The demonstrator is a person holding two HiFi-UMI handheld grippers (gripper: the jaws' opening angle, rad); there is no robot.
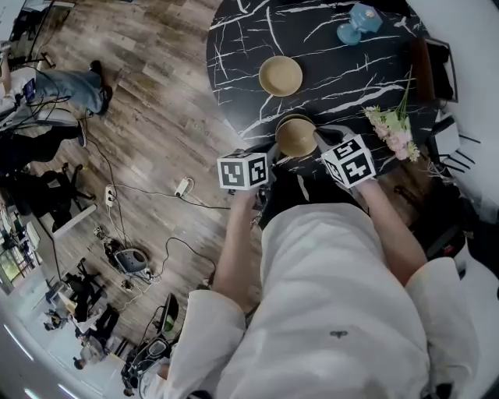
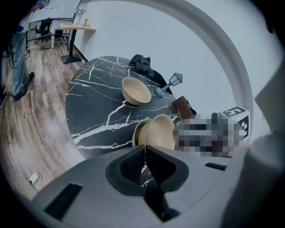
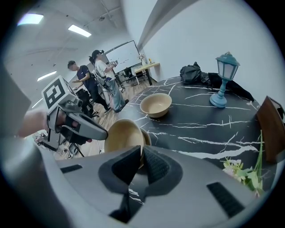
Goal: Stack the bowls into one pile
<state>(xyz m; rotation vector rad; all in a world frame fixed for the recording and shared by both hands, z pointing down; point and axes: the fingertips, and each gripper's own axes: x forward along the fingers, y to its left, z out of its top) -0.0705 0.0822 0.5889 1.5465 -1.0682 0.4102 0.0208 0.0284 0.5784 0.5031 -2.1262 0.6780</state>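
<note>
Bowl point(image 1: 296, 137) tilted, opposite rim edges clamped between fingers of left gripper point(image 2: 144, 156) and right gripper point(image 3: 139, 158); second bowl point(image 2: 137, 132) just behind.

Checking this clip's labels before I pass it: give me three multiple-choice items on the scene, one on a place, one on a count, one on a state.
1. Where does the lantern stand?
A. On the floor
B. On the table's far side
C. Inside a bowl

2. How many bowls show?
A. One
B. Two
C. Three

3. How is the right claw?
A. Open above the table
B. Shut on a bowl's rim
C. Shut on the flowers

Key:
1 B: the lantern stands on the table, beyond the far bowl.
2 C: the right gripper view shows the far bowl, the near bowl and a third bowl just behind it.
3 B: the right claw has the near bowl's rim between its closed jaws.
</note>
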